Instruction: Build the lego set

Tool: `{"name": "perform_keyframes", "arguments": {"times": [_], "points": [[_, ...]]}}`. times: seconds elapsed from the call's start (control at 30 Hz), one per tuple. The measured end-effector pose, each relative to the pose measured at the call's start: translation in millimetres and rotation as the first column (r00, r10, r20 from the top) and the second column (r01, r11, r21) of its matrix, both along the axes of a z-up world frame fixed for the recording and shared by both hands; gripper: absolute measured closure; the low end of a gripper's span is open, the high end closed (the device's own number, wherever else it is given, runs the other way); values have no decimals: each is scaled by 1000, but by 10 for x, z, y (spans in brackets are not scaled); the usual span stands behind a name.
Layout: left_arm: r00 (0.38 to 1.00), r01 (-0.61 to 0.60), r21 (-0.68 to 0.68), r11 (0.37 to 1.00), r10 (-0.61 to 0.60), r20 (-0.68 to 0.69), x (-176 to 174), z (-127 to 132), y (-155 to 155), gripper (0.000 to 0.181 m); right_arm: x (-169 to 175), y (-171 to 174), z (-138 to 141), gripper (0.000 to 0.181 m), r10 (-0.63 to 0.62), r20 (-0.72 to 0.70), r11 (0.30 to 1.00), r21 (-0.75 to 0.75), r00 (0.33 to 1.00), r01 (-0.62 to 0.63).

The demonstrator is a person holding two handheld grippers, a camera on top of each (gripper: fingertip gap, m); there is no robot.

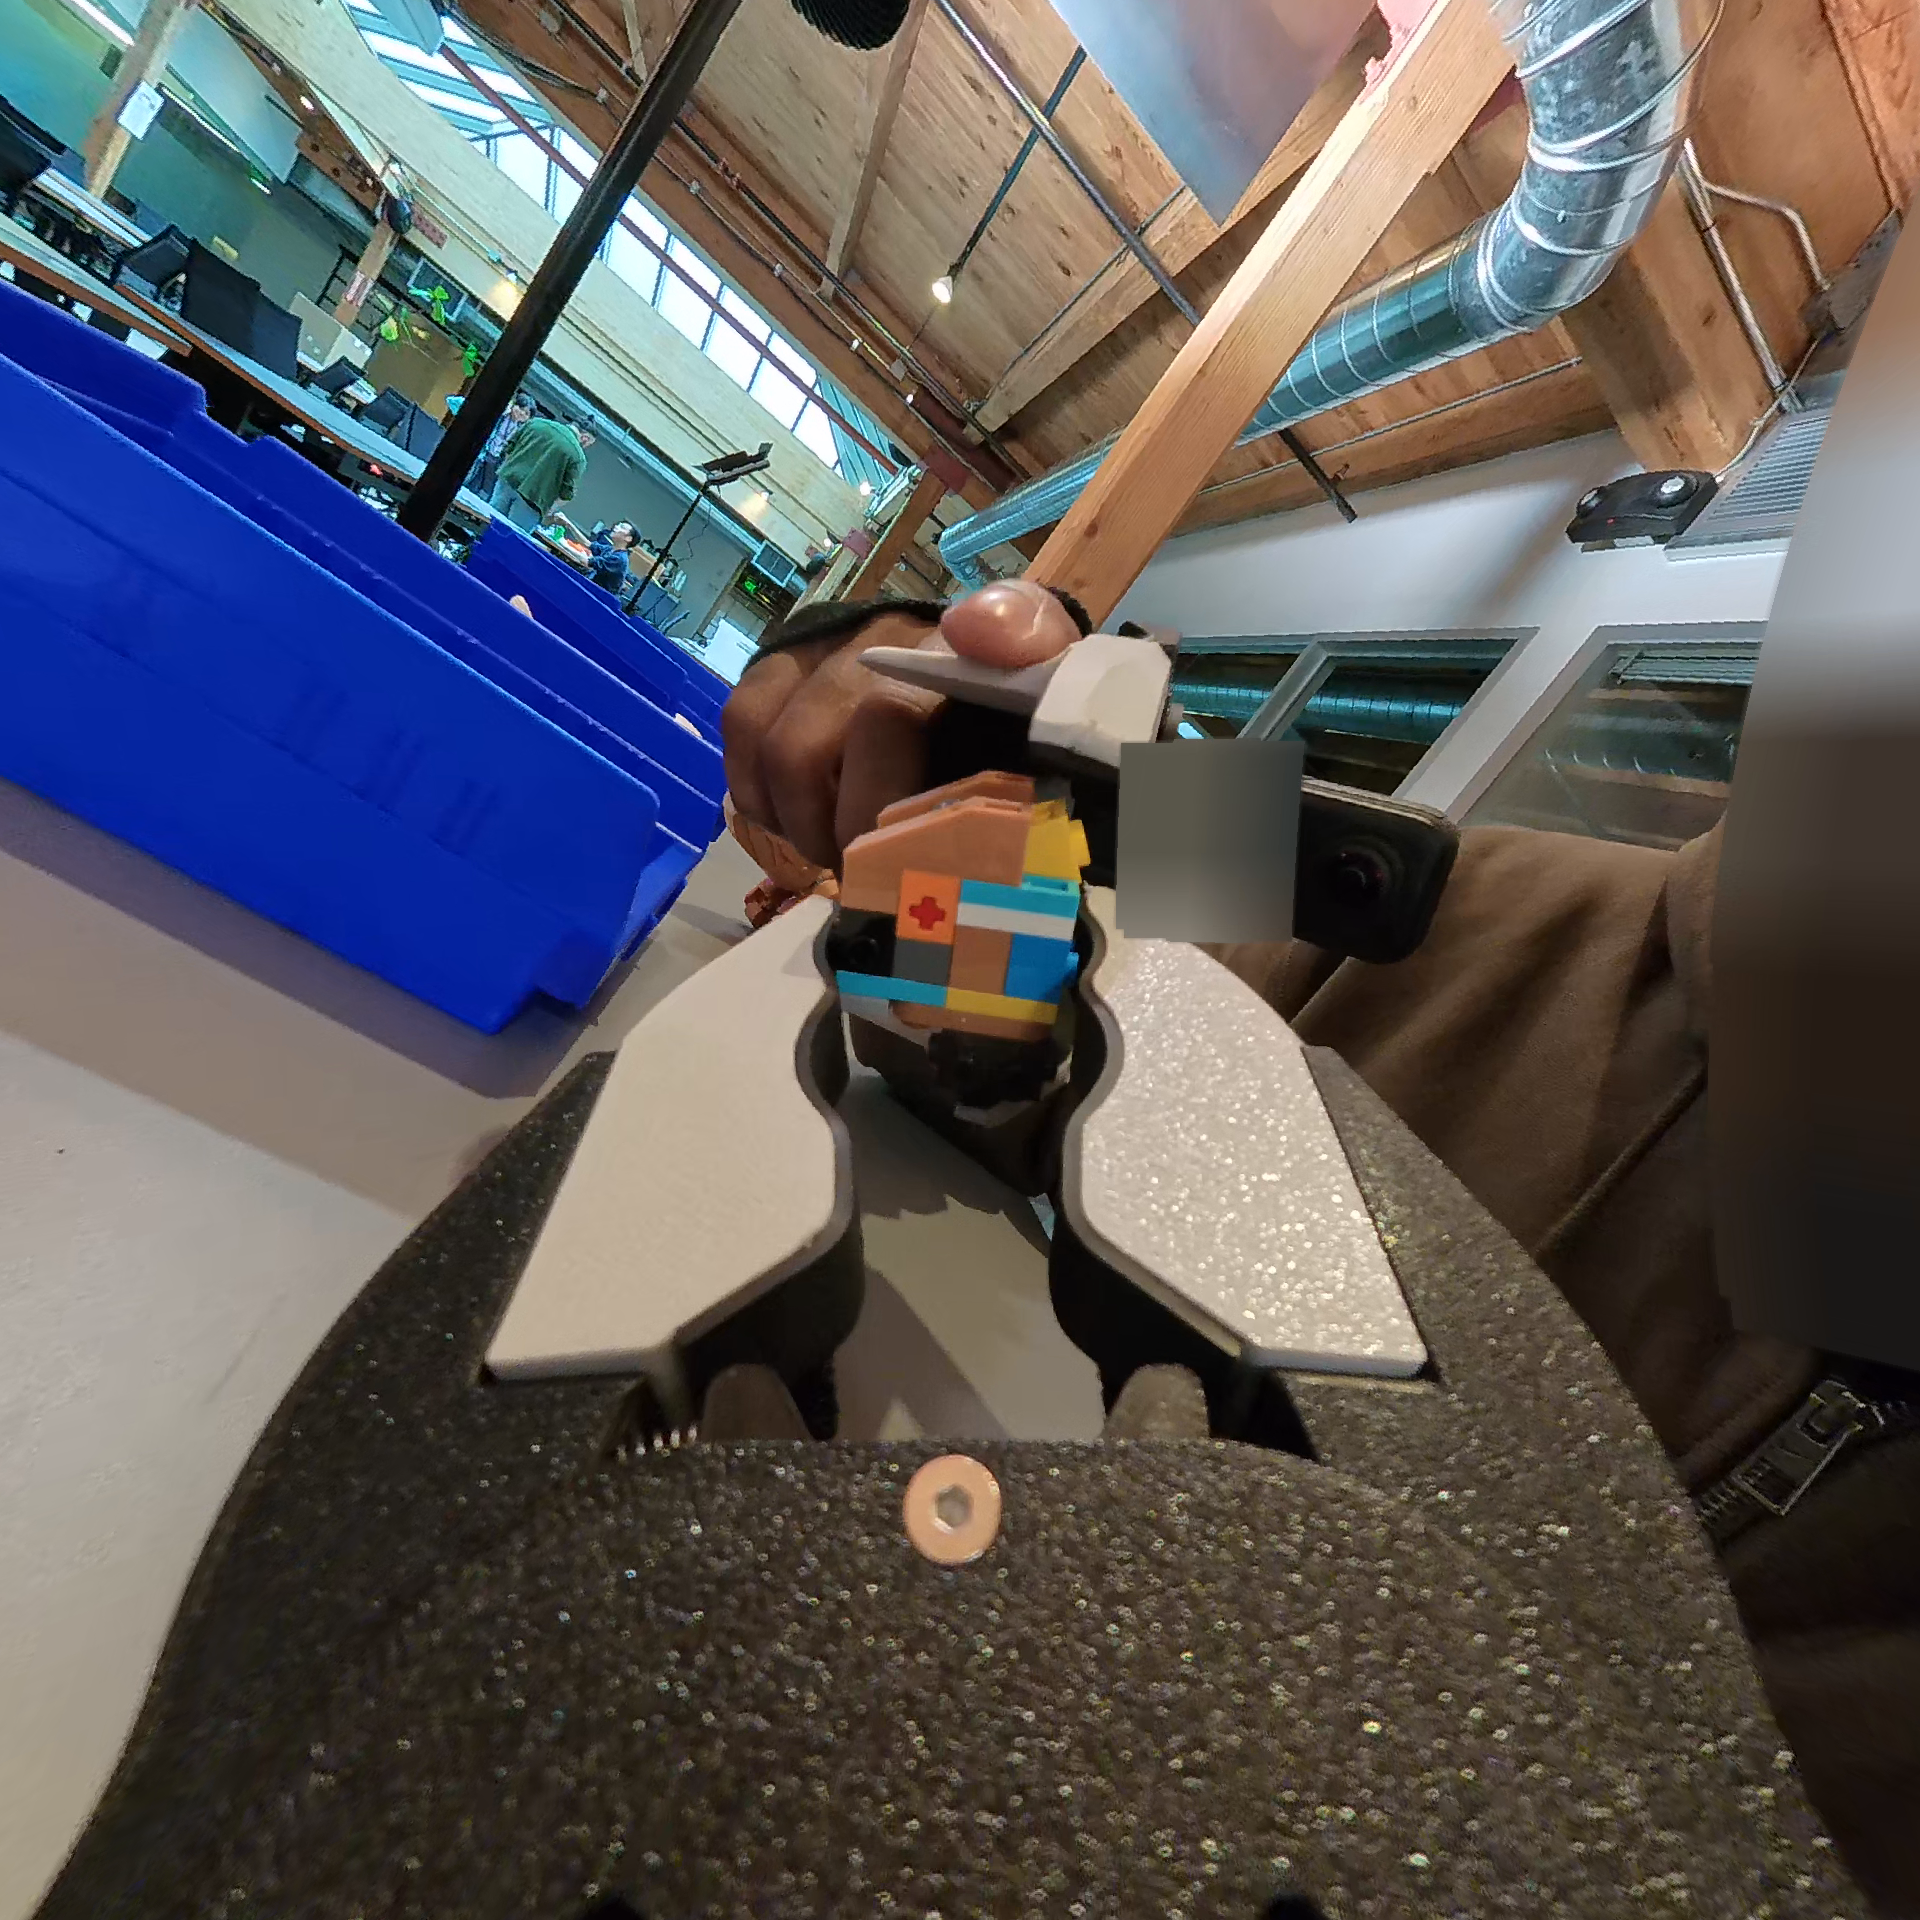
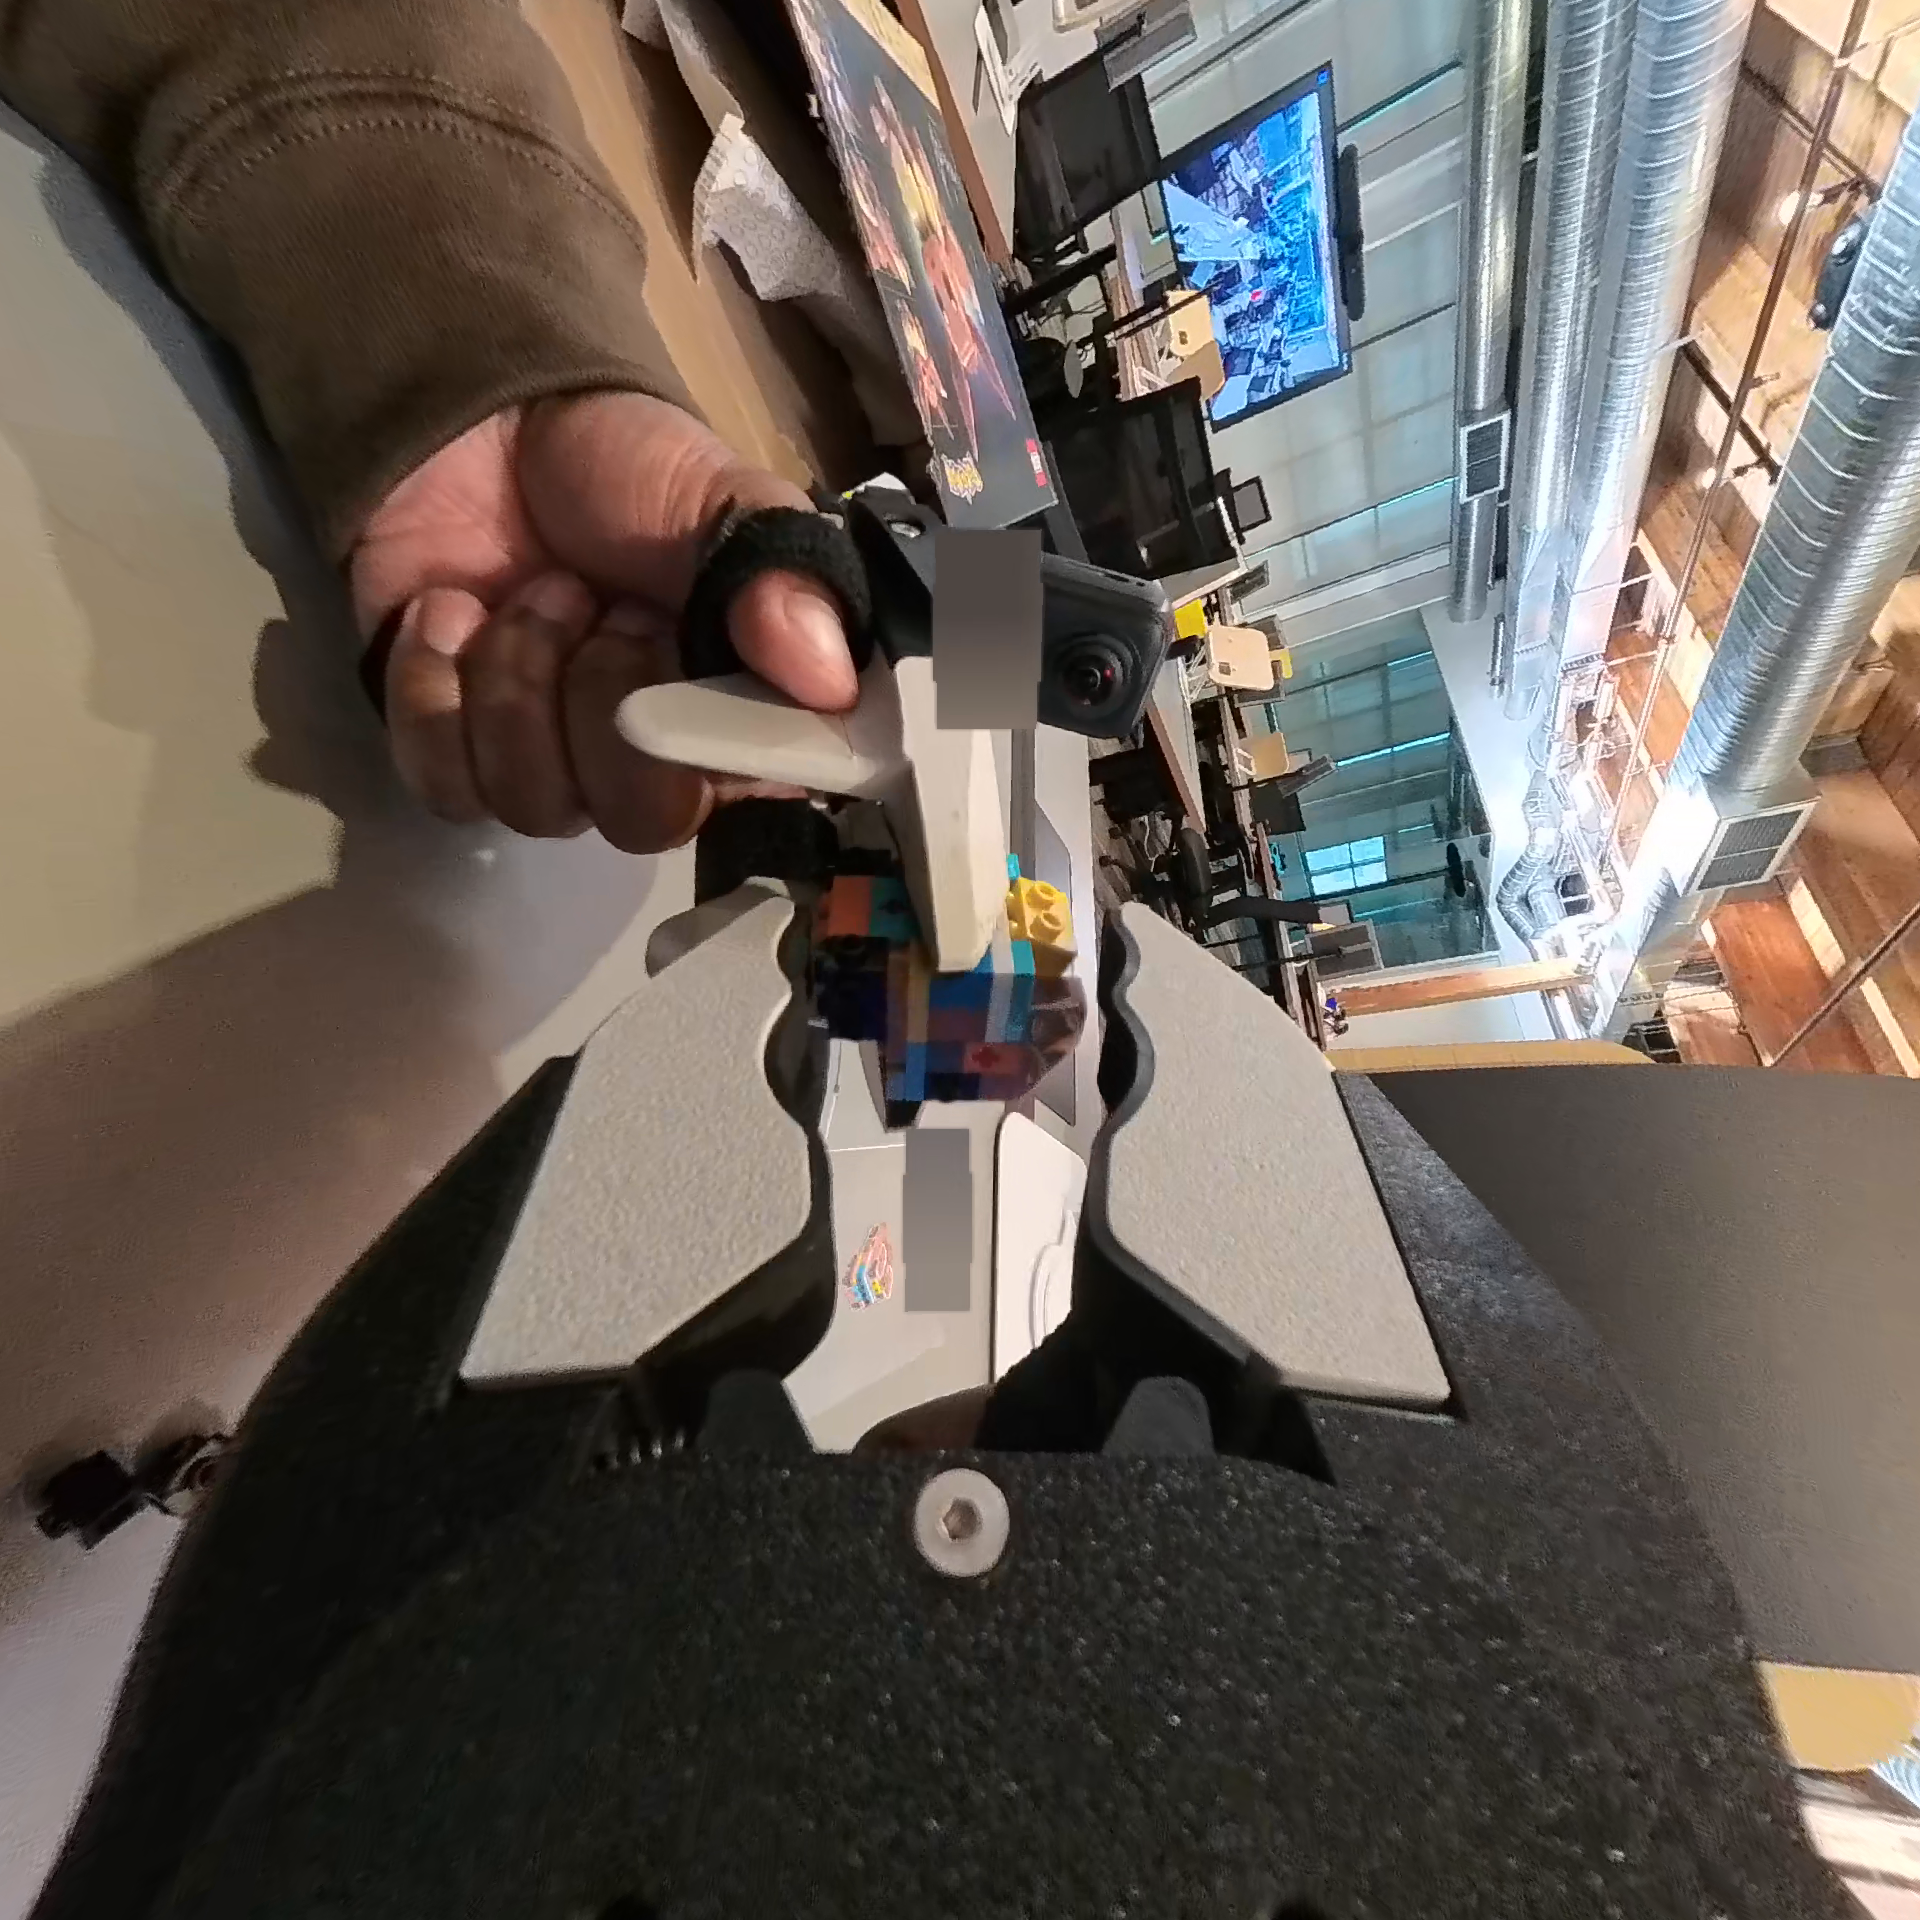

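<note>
A small multicoloured lego assembly [image 1: 956, 925], tan, blue, yellow and orange with a red cross tile, sits between the fingers of my left gripper [image 1: 956, 940], which is shut on its two sides above the table. Behind it a hand [image 1: 800, 748] holds the other gripper, whose camera [image 1: 1361, 873] faces me. In the right wrist view the assembly [image 2: 956, 1023] lies between the tips of my right gripper [image 2: 951, 925]. The jaws stand wide around it, with a thin gap on the right side. A white finger [image 2: 945, 862] of the left gripper clamps it from above.
Blue plastic bins [image 1: 312, 727] line the left side of the grey table [image 1: 156, 1195]. A brown sleeve [image 1: 1507, 1039] is on the right. A picture box [image 2: 935, 312] and a grey laptop [image 2: 1029, 1247] lie behind the assembly. Only a small space, under 4 cm, lies between the two pairs of fingers.
</note>
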State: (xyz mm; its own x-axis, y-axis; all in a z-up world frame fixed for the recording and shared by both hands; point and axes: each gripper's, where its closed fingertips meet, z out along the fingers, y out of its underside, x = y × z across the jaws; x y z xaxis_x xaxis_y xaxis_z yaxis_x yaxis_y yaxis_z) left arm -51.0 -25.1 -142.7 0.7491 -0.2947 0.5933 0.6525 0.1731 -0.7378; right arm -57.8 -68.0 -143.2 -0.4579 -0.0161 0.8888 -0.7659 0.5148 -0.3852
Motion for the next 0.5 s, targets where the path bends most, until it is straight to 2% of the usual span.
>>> {"name": "perform_keyframes", "arguments": {"times": [0.17,0.5], "points": [[1000,13,2,1000,-13,4,12,11,-3,141,-7,7,-2,131,5,21,1000,-22,1000,-4],[999,34,-38,999,-34,-7,22,-7,9,141,-5,20,-5,131,21,-30,998,-57,999,-23]]}}
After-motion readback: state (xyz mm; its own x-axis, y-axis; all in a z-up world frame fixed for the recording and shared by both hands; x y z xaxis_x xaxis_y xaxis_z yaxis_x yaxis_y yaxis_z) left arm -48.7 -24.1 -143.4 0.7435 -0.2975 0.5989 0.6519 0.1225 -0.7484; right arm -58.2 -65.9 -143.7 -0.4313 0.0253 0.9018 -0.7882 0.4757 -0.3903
